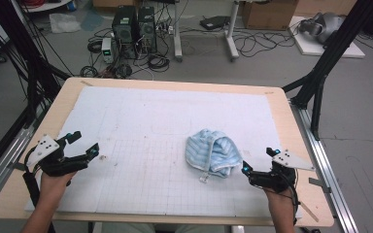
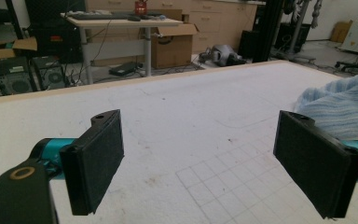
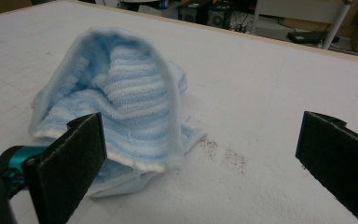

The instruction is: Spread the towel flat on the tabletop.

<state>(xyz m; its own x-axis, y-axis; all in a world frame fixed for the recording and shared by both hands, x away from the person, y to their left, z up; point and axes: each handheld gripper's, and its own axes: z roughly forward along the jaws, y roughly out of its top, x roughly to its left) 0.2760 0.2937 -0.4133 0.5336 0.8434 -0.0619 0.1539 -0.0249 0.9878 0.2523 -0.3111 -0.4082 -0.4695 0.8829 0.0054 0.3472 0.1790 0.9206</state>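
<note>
A crumpled light-blue striped towel [image 1: 212,151] lies in a heap on the white gridded mat [image 1: 141,145], right of the table's middle. My right gripper [image 1: 259,162] rests open just right of it, near the front edge. In the right gripper view the towel [image 3: 126,102] bulges up close ahead of the left jaw, nothing between the jaws. My left gripper [image 1: 83,143] stands open at the table's left side, far from the towel. In the left gripper view the towel [image 2: 340,102] shows at the right edge behind the right jaw.
The wooden table [image 1: 68,87] carries the mat. Small brown specks [image 3: 226,154] dirty the mat beside the towel. Black frame posts [image 1: 320,73] stand at the right. Computer towers [image 1: 133,26] and cables lie on the floor beyond the far edge.
</note>
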